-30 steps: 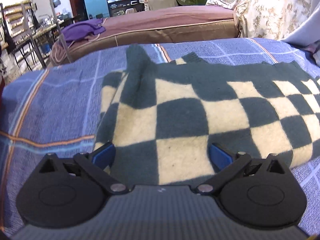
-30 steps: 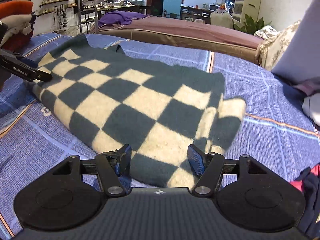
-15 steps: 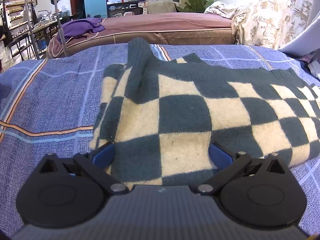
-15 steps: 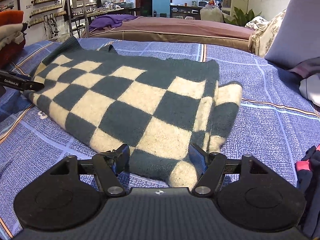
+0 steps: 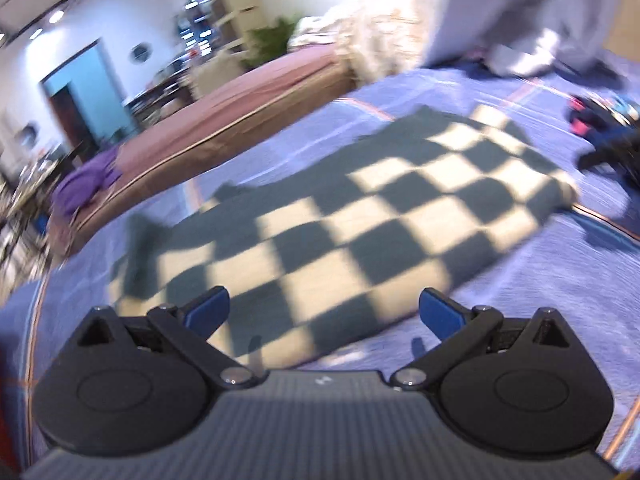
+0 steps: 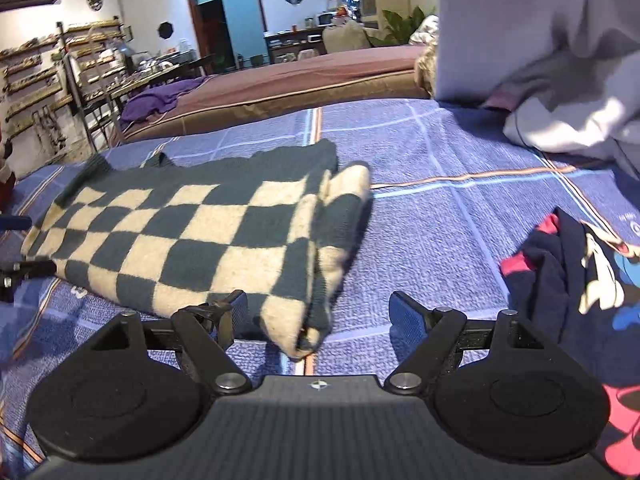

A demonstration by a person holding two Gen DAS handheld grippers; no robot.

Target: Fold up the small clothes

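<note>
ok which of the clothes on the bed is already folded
The checkered sweater: it lies flat with its right edge doubled over. The dark cartoon-print garment beside it is a crumpled heap.

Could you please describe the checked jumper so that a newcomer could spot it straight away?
Start at the blue plaid bedspread covering the near bed. The jumper lies folded flat on it, left of a dark cartoon-print garment. Its dark green and cream chequerboard pattern is the only one here.

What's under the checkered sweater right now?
The checkered sweater lies folded on the blue plaid bedspread, which shows all around it. At its right end, doubled layers are visible. Anything tucked between the layers or beneath it is covered.
</note>
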